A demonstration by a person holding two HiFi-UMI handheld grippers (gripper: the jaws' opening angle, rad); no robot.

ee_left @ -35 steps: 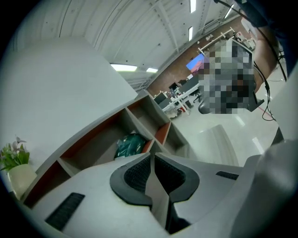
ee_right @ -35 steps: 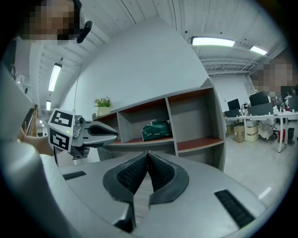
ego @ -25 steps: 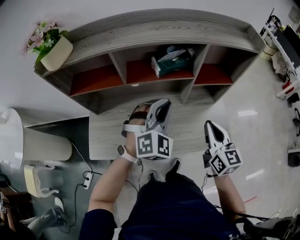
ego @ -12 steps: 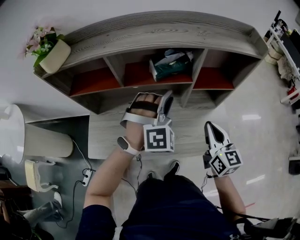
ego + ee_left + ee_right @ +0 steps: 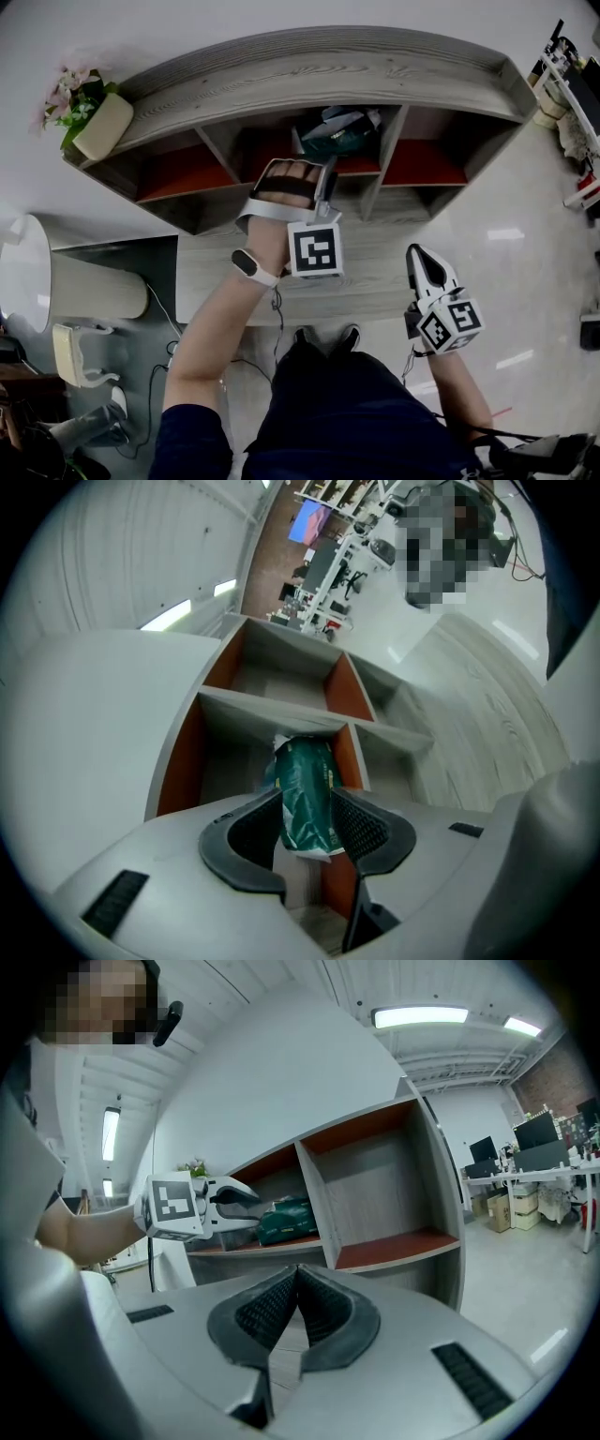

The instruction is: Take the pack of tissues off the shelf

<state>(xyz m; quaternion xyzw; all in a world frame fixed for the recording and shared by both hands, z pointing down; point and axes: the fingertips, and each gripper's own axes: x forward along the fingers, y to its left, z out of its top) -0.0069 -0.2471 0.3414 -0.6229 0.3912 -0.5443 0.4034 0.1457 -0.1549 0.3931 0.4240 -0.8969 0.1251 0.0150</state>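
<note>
Our left tongs (image 5: 305,825), jaws opening and gripping nothing yet, line up on the green pack of tissues (image 5: 307,789) in the middle compartment of the shelf (image 5: 309,66), so we should push in squarely until both jaws flank it before closing; our right tongs (image 5: 296,1309) hang shut and empty.

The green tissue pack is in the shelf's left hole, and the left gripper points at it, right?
No: the tissue pack sits in the shelf's middle compartment, as the head view shows. The left gripper does point at it, jaws opening.
</note>
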